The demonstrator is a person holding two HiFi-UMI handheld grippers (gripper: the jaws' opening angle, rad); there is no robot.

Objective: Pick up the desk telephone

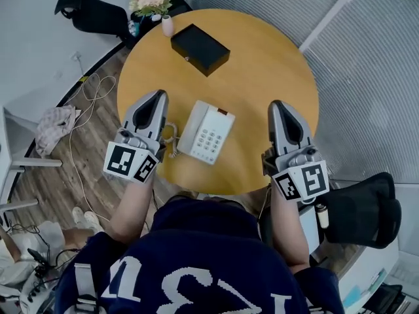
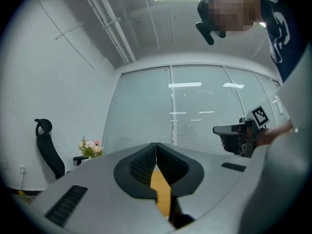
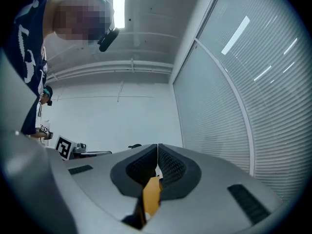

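Note:
A white desk telephone [image 1: 205, 133] with a keypad lies on the round wooden table [image 1: 262, 64], near its front edge, its coiled cord [image 1: 171, 136] at its left side. My left gripper [image 1: 158, 95] hovers just left of the phone, jaws shut with nothing between them. My right gripper [image 1: 277, 104] hangs over the table to the phone's right, a hand's width away, also shut and empty. In the left gripper view the left gripper [image 2: 156, 145] has its tips pressed together; the right gripper [image 3: 157, 146] shows the same in its own view. Neither touches the phone.
A black box [image 1: 200, 48] lies on the far part of the table, a small vase of flowers [image 1: 154, 5] at its back left edge. A black office chair [image 1: 363, 211] stands at the right. Cables [image 1: 85, 103] and a cloth [image 1: 55, 126] lie on the floor left.

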